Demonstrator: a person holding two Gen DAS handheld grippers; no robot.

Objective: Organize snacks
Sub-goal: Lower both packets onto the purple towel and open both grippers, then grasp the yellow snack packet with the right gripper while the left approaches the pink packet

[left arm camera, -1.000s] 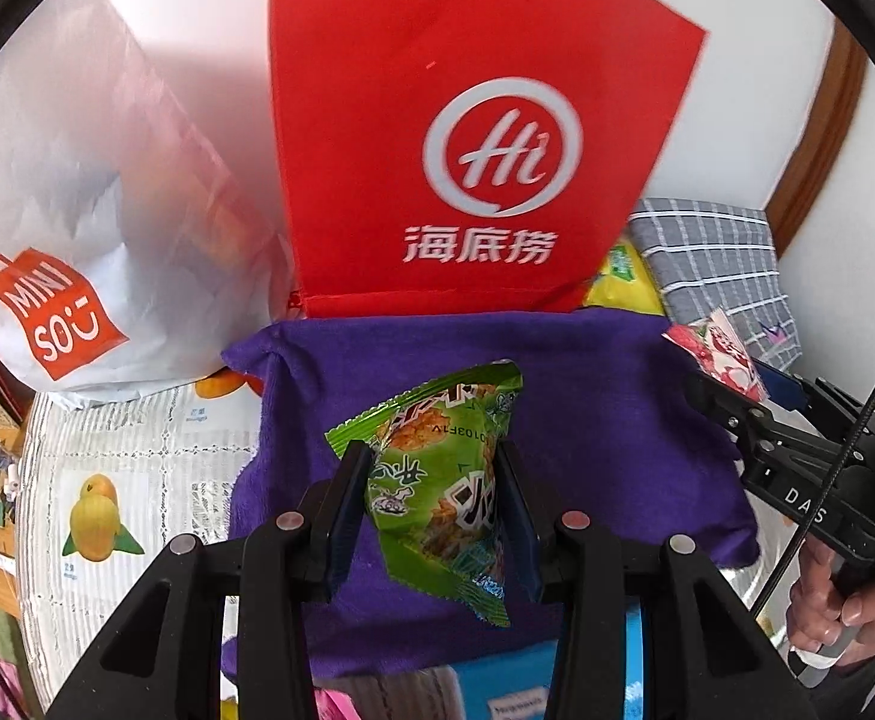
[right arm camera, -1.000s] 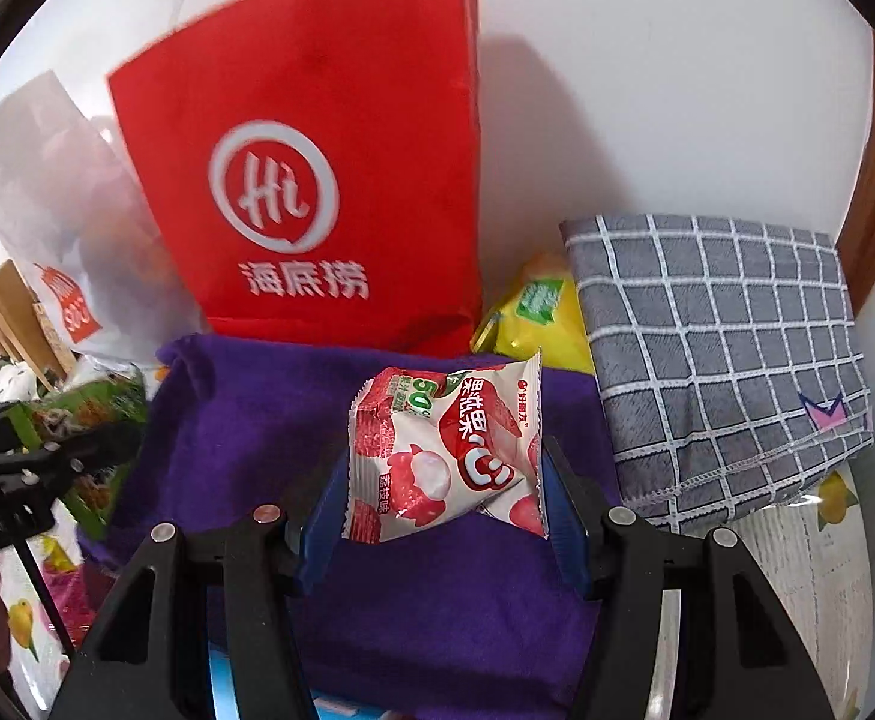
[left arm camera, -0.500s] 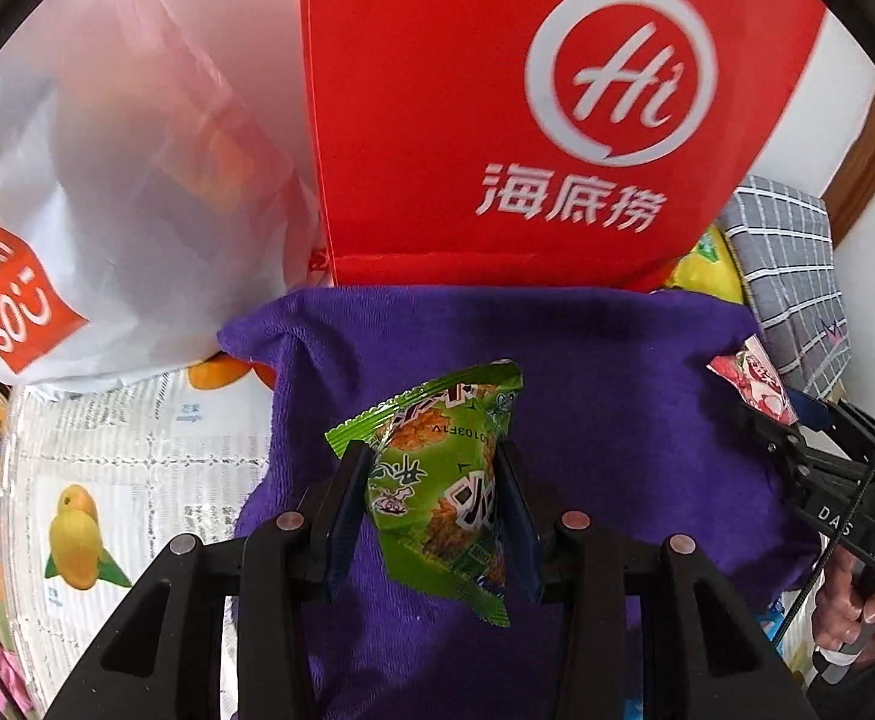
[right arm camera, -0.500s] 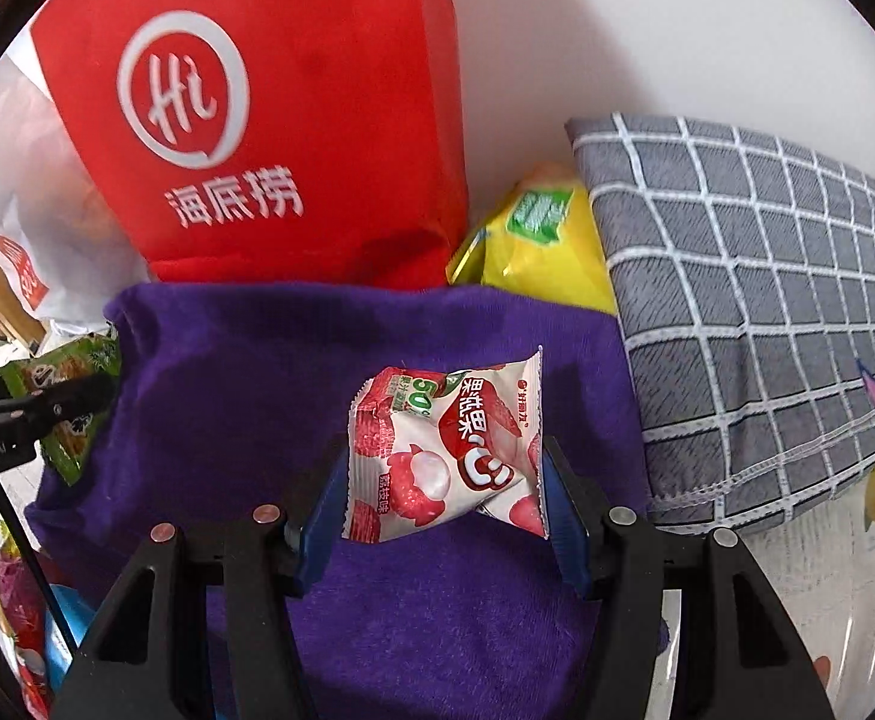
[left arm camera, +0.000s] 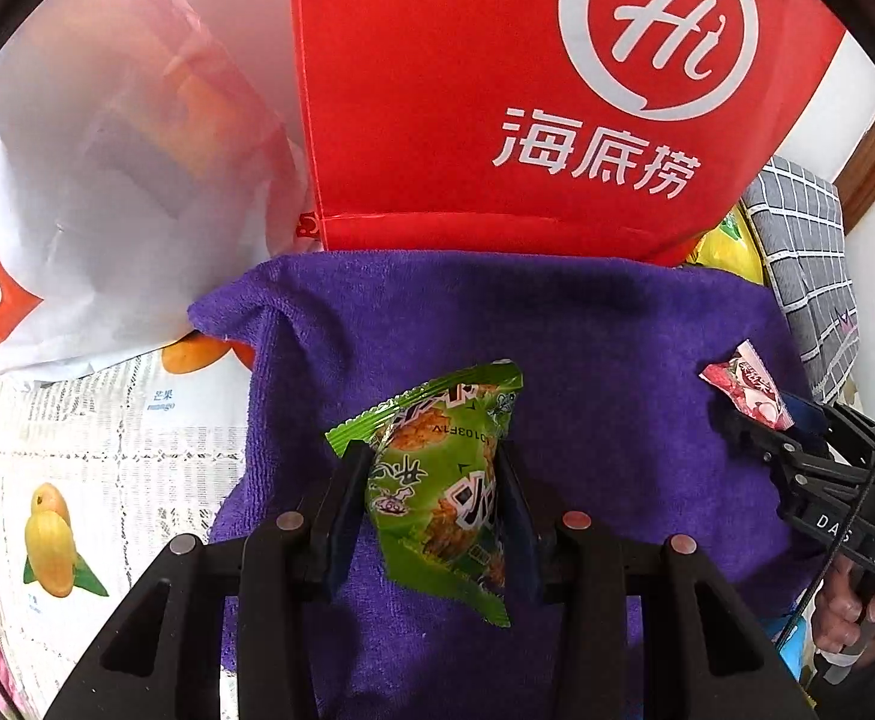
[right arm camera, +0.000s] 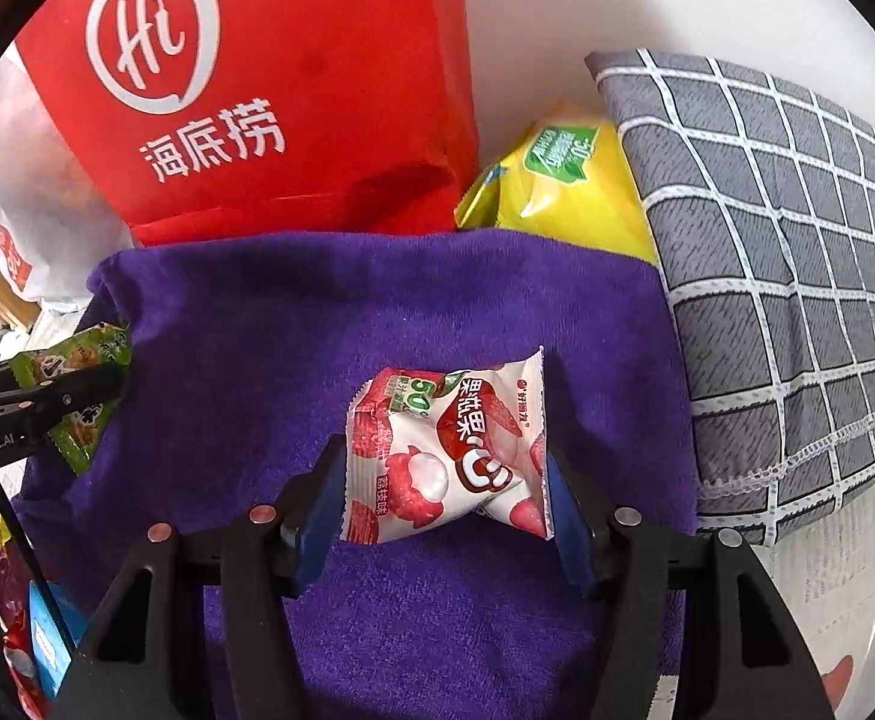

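Jaws, left: your left gripper (left arm camera: 434, 495) pinches the green snack packet (left arm camera: 437, 480) between both pads, packet hanging above the purple towel (left arm camera: 587, 330).
Jaws, right: your right gripper (right arm camera: 443, 486) has the pink-and-white lychee packet (right arm camera: 446, 450) between its blue pads (right arm camera: 317, 510); jaws are opening, pads still touch the packet edges.
Change since earlier: both of your grippers have come down toward the towel; the red bag (left arm camera: 497, 90) now fills more of the left view, the towel more of both views. Both packets sit in the jaws as before.
Around: red bag stands just behind the towel's far edge; white shopping bag (left arm camera: 95, 180) to its left; yellow packet (right arm camera: 563, 198) wedged between red bag and grey checked cushion (right arm camera: 785, 276); mango-print cloth (left arm camera: 107, 450) under the towel's left side.
In the way: nothing lies on the towel under either packet.
Count: two grippers, two held packets, one yellow packet, one towel, one red bag, one white bag, one cushion.
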